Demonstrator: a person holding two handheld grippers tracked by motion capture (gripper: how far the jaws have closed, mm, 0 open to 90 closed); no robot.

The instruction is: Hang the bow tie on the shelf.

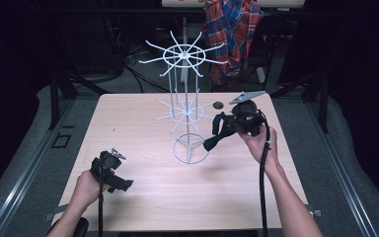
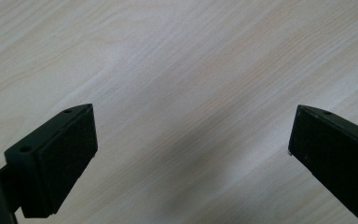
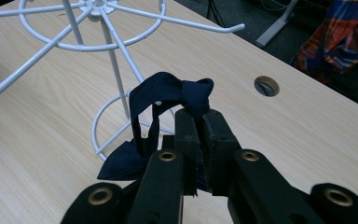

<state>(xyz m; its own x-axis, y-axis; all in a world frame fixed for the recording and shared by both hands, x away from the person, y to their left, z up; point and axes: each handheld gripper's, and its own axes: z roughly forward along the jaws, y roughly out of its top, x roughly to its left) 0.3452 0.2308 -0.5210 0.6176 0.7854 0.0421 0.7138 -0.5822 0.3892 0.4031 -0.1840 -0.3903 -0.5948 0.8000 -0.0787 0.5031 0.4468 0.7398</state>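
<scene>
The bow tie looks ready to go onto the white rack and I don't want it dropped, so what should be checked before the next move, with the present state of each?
1. Grip: the right tongs are shut on the dark blue bow tie at its knot. Ok.
2. Strap loop: it hangs open below the knot, free to catch a prong. Ok.
3. Rack: it stands upright on the table, with its base ring flat. Ok.
4. Nearest prongs: bare, nothing hung on them. Ok.
5. Left tongs: open over bare wood, away from the rack. Ok.
6. Whether the loop fits over the prong's upturned tip: cannot tell.
</scene>
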